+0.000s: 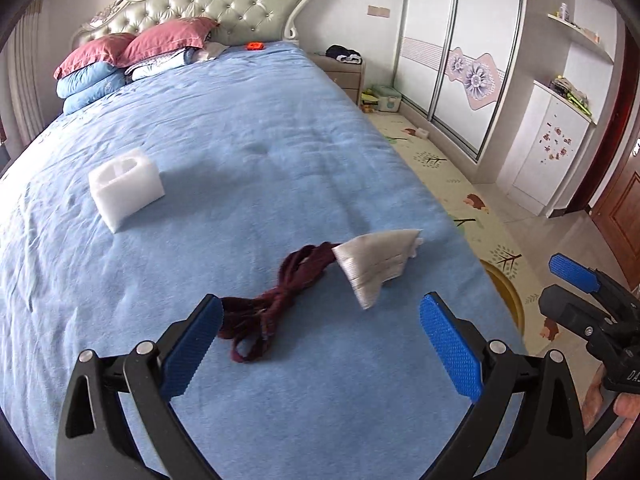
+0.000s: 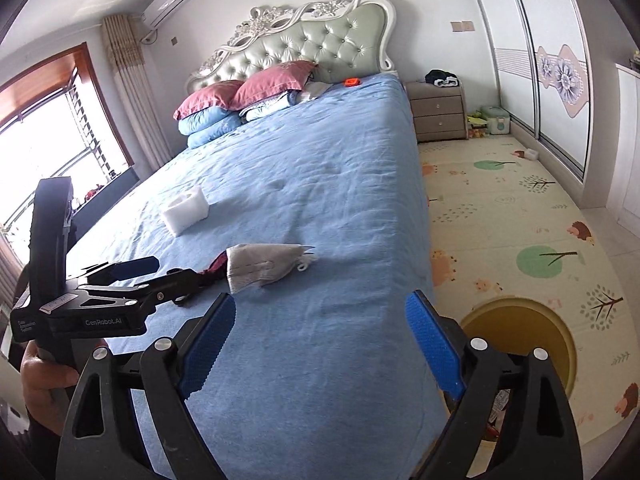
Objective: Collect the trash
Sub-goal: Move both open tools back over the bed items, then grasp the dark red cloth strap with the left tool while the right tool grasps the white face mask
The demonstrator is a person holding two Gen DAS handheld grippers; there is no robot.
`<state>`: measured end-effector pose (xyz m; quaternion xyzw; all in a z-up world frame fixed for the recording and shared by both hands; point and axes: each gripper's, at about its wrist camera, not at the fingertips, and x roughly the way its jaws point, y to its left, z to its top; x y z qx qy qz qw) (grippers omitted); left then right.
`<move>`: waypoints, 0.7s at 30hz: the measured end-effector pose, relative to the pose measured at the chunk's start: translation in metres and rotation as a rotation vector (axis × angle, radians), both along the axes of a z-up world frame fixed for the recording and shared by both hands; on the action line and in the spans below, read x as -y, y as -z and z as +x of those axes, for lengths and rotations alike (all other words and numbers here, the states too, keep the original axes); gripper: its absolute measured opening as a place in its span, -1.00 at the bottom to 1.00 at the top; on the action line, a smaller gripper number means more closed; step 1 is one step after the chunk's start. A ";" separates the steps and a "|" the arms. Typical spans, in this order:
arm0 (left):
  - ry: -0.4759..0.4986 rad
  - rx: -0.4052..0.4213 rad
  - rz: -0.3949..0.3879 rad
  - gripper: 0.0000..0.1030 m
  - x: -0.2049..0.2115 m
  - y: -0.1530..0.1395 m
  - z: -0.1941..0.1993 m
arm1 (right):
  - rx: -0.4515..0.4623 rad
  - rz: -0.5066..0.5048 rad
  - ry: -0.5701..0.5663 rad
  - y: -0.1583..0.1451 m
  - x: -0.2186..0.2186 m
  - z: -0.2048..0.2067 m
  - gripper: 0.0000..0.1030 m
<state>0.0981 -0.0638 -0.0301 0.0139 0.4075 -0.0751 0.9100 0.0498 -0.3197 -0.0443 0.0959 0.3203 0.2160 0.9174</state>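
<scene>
The left gripper point(image 1: 320, 344) hangs over the near end of the bed, its blue pads spread wide with nothing between them. Just past its left pad, at about 11 o'clock from it, lies a tangled dark red cord point(image 1: 276, 304) on the blue bedsheet point(image 1: 260, 160). Touching the far end of the cord, at 1 o'clock from the left gripper, sits a crumpled grey-white face mask point(image 1: 376, 260), one corner lifted off the sheet.

The right gripper point(image 2: 320, 344) is held over the bed's near right corner, jaws wide apart and empty. At 3 o'clock from it, down on the patterned play mat point(image 2: 520, 200), stands a round yellow bin point(image 2: 532, 328), beside the bed's edge.

Farther up the bed, at 10 o'clock from the mask, a white foam block point(image 1: 126, 188) with a cut-out top lies alone, well apart from the cord. Beyond, at 11 o'clock, pink and blue pillows point(image 1: 132, 60) are stacked against the tufted headboard point(image 1: 224, 4), with a small orange object point(image 1: 253, 45) near them. A bedside cabinet point(image 2: 438, 114) stands at 1 o'clock, next to sliding wardrobe doors point(image 1: 460, 60).
</scene>
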 end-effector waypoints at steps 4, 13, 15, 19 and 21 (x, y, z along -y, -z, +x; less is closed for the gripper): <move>-0.040 -0.026 0.016 0.91 -0.026 0.014 0.007 | 0.010 -0.011 -0.059 0.000 -0.029 0.006 0.64; 0.034 -0.079 -0.037 0.72 -0.039 0.037 0.033 | -0.005 -0.032 -0.119 0.004 -0.064 0.022 0.64; 0.054 -0.093 -0.013 0.52 -0.034 0.044 0.039 | -0.011 -0.030 -0.116 0.006 -0.065 0.025 0.64; 0.057 -0.061 0.018 -0.30 -0.029 0.041 0.040 | -0.031 -0.046 -0.107 0.010 -0.069 0.034 0.64; 0.060 -0.058 -0.018 -0.47 -0.032 0.040 0.040 | -0.041 -0.052 -0.104 0.010 -0.070 0.038 0.64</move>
